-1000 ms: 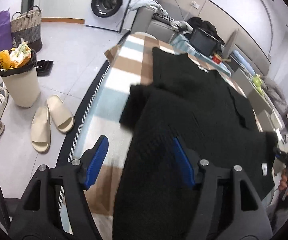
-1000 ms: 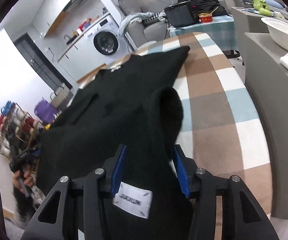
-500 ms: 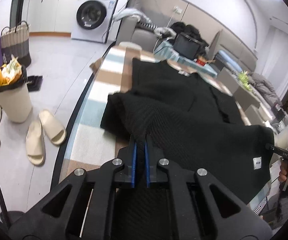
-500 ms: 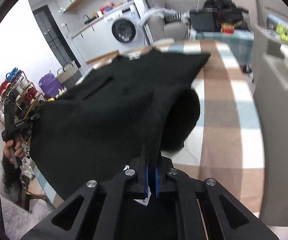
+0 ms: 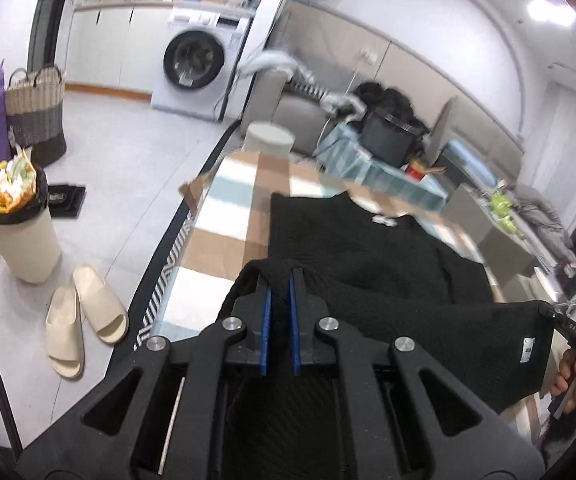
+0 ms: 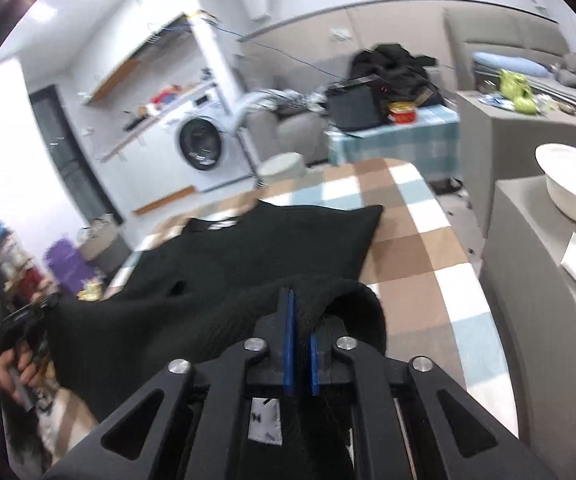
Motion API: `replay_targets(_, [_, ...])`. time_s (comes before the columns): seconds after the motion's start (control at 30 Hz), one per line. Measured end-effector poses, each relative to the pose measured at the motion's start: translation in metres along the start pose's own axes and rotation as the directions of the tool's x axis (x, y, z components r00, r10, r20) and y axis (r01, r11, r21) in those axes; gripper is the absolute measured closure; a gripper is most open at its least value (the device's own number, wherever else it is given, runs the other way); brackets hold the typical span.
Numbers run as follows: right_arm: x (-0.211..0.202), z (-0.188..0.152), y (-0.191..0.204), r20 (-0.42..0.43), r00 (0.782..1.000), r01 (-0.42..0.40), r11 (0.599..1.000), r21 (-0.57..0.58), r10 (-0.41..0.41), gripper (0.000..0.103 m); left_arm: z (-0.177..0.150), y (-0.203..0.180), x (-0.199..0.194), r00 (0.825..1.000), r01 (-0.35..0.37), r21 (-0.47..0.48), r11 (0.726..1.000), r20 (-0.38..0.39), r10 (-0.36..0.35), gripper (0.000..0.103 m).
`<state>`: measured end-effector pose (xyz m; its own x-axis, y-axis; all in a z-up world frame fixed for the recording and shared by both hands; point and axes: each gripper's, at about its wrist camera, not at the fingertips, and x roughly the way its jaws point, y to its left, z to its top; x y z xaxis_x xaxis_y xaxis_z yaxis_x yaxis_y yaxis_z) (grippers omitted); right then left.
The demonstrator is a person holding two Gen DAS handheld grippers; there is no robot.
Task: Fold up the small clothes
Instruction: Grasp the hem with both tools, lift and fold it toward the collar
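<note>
Each wrist camera looks forward along its blue-padded fingers, close above the checked brown, white and blue tablecloth [image 5: 224, 216] [image 6: 407, 248]. Both face the white front-loading washing machine [image 5: 194, 68] [image 6: 204, 152], sharing the black knitted garment [image 5: 351, 248] [image 6: 256, 256] spread before it.

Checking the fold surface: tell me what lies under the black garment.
The black garment lies on a checked tablecloth, visible beside and beyond it. Whatever sits directly beneath the fabric is covered.

A black knit garment [image 6: 248, 256] is spread on the checked tablecloth [image 6: 411, 248]. Its near hem is clamped between the closed blue pads of the right gripper [image 6: 299, 320] and is lifted off the tablecloth. The opposite hem corner is gripped by the left gripper [image 6: 28, 316].
</note>
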<state>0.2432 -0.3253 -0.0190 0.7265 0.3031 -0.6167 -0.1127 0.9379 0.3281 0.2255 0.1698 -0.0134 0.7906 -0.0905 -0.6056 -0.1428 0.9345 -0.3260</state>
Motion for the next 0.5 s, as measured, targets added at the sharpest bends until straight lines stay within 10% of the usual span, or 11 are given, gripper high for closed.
replay_targets(0.17, [0.034, -0.009, -0.022, -0.165, 0.985, 0.052, 0.998, 0.042, -0.044, 0.055, -0.011, 0.012, 0.042, 0.991, -0.033, -0.002, 0.999, -0.127, 0.033, 0.086])
replay_targets(0.27, [0.034, -0.022, -0.035, -0.209, 0.978, 0.016, 0.997, 0.069, -0.002, 0.049, -0.027, 0.015, 0.05, 0.988, -0.074, 0.023, 0.997, -0.134, 0.076, 0.038])
replay_targets(0.43, [0.056, -0.025, -0.03, -0.24, 0.968, -0.059, 0.996, 0.073, 0.075, 0.049, -0.04, 0.015, 0.075, 0.98, -0.062, 0.025, 0.998, -0.19, 0.066, 0.038])
replay_targets(0.5, [0.066, -0.024, -0.019, -0.249, 0.966, -0.061, 0.998, 0.028, 0.066, 0.055, -0.044, 0.009, 0.084, 0.976, -0.042, 0.041, 0.998, -0.213, 0.05, 0.055])
